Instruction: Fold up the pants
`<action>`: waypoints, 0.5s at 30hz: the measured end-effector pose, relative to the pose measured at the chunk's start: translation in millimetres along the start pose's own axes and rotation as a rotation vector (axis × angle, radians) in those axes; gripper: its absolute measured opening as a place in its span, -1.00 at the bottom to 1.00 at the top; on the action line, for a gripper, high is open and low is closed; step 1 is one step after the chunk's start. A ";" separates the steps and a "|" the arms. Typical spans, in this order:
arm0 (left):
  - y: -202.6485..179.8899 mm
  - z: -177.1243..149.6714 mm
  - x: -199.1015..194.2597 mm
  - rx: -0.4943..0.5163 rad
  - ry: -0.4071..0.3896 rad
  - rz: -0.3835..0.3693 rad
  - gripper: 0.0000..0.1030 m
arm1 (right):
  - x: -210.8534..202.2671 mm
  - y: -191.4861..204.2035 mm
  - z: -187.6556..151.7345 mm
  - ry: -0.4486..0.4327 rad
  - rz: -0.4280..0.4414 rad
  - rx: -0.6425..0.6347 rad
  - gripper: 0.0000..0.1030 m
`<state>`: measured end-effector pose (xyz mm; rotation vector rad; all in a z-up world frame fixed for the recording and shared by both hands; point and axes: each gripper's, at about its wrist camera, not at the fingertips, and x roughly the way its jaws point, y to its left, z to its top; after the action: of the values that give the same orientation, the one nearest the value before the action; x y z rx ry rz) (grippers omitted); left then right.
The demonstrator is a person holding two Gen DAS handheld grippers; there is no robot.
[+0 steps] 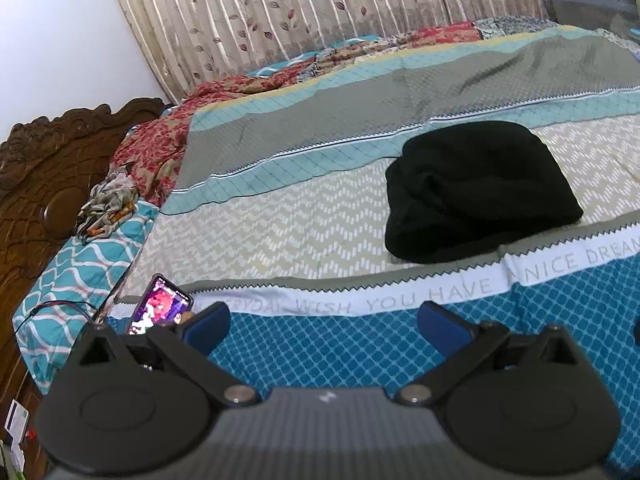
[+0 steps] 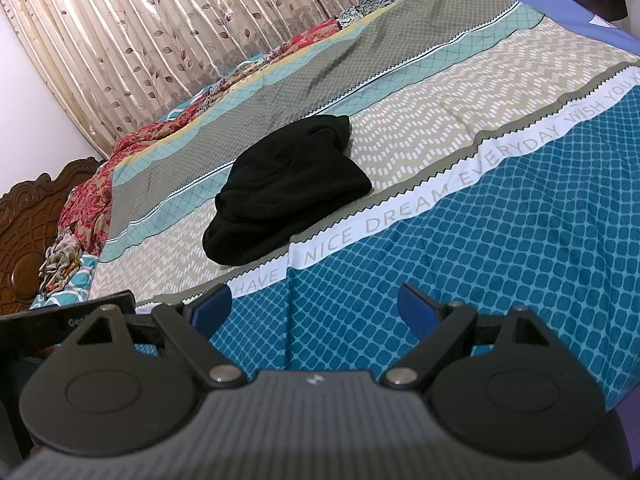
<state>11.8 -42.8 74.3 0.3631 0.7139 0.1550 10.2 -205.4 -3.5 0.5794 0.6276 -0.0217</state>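
Observation:
Black pants [image 1: 476,196] lie in a folded, bunched pile on the beige zigzag band of the bedspread; they also show in the right wrist view [image 2: 288,196]. My left gripper [image 1: 324,328] is open and empty, held over the blue patterned band, short of the pants. My right gripper [image 2: 316,312] is open and empty too, over the same blue band, with the pants ahead and slightly left.
A lit phone [image 1: 160,306] stands at the bed's near left edge with a cable. Crumpled red floral cloth [image 1: 156,152] lies along the far left. A carved wooden headboard [image 1: 44,168] is at left. Curtains [image 2: 160,28] hang behind the bed.

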 end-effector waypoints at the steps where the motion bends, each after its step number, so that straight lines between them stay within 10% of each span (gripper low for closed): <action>1: -0.6 -0.5 0.0 0.003 0.003 -0.004 1.00 | 0.0 -0.1 0.0 0.000 0.000 0.000 0.78; 15: -3.5 -6.5 5.1 0.010 0.082 -0.069 1.00 | -0.3 0.2 0.0 0.001 0.000 0.001 0.78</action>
<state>11.3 -42.9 65.3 0.3428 0.8078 0.1017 10.0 -205.3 -3.2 0.5799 0.6281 -0.0219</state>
